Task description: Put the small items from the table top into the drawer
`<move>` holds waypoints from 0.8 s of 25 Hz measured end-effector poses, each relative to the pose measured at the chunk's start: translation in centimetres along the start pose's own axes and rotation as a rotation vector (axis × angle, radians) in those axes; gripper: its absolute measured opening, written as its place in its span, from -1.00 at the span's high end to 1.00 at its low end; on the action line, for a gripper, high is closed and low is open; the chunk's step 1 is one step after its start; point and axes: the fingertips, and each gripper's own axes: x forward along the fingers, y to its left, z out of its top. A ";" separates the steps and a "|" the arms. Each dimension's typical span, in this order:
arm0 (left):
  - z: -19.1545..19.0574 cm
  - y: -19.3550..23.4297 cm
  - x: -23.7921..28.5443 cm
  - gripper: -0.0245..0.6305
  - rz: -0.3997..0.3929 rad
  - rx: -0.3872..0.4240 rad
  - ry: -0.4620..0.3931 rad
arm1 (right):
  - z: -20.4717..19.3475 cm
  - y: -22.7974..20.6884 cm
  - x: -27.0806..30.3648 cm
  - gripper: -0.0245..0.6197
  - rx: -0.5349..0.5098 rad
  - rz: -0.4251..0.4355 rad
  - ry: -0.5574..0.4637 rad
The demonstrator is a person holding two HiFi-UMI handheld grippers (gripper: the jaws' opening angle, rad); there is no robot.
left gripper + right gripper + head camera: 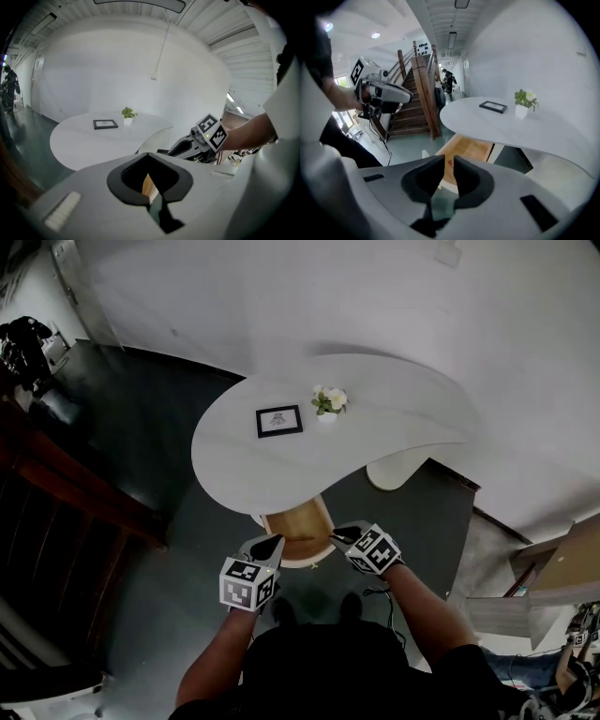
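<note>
A black picture frame and a small potted plant stand on the white curved table. Below the table's near edge a wooden drawer is pulled out. Both grippers hover over the drawer's front. My left gripper has its jaws touching at the tips, holding nothing. My right gripper shows a narrow gap between its jaws, with nothing in it. Through that gap the drawer bottom shows, with a small reddish speck I cannot identify. The frame and plant sit far beyond both grippers.
A dark wooden staircase runs along the left. The table's white pedestal stands right of the drawer. A cardboard box lies at the far right. A person stands far off down the hall. A cable trails on the floor by my feet.
</note>
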 end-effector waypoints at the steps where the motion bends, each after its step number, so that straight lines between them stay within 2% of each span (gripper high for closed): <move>1: 0.0 -1.0 0.4 0.92 0.004 -0.007 0.002 | -0.4 -0.3 -0.9 0.70 0.000 0.004 -0.010; 6: 0.7 -4.0 1.9 0.92 0.073 -0.066 -0.025 | -2.5 -2.0 -5.4 0.70 0.015 -0.006 -0.076; 10: 1.8 -6.3 3.1 0.92 0.117 -0.044 -0.035 | -3.2 -3.2 -9.1 0.71 0.041 -0.015 -0.164; 15: 4.1 -7.9 3.5 0.92 0.183 -0.040 -0.079 | -2.4 -4.8 -14.2 0.79 0.055 -0.052 -0.318; 20: 6.9 -9.1 2.5 0.92 0.223 -0.011 -0.145 | 0.3 -6.4 -18.9 0.85 0.071 -0.104 -0.456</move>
